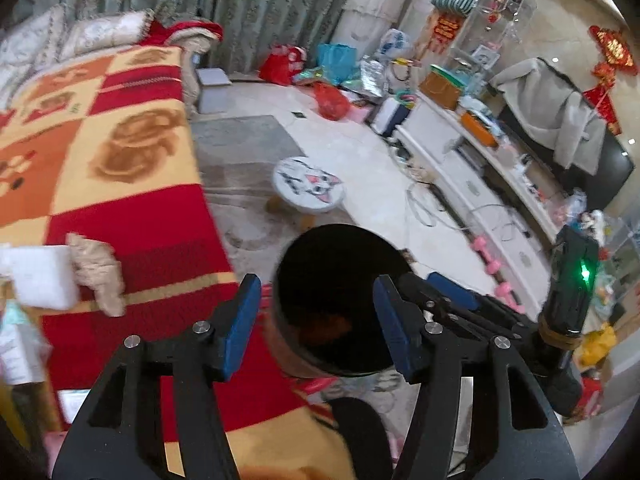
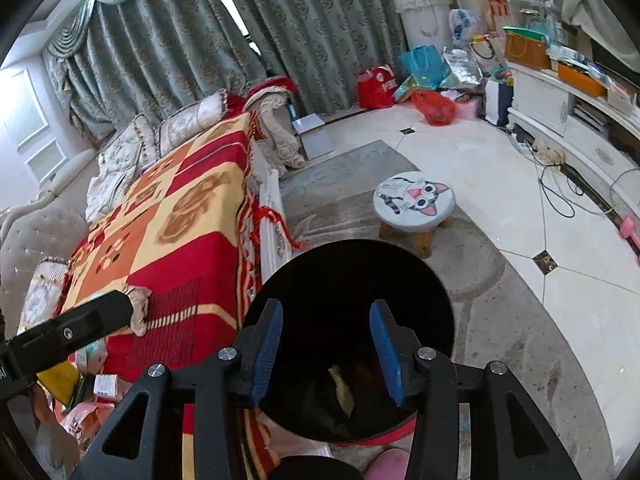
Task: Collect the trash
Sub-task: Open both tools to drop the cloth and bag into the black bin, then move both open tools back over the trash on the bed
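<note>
Crumpled paper (image 2: 138,309) lies on the blanket (image 2: 176,240) at left, near the left tongs (image 1: 316,320), released and empty; right tongs (image 2: 326,354), likewise released, hover over the bin (image 2: 432,280); grip paper centrally, then carry it bin-ward.

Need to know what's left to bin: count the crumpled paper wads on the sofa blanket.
1: a crumpled brown paper wad on the red part of the blanket, beside a white pack. More may be hidden.

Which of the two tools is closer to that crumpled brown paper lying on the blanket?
Left. The left tool has its tip right beside the crumpled brown paper; the right tool hangs open over the black bin, off the blanket.
</note>
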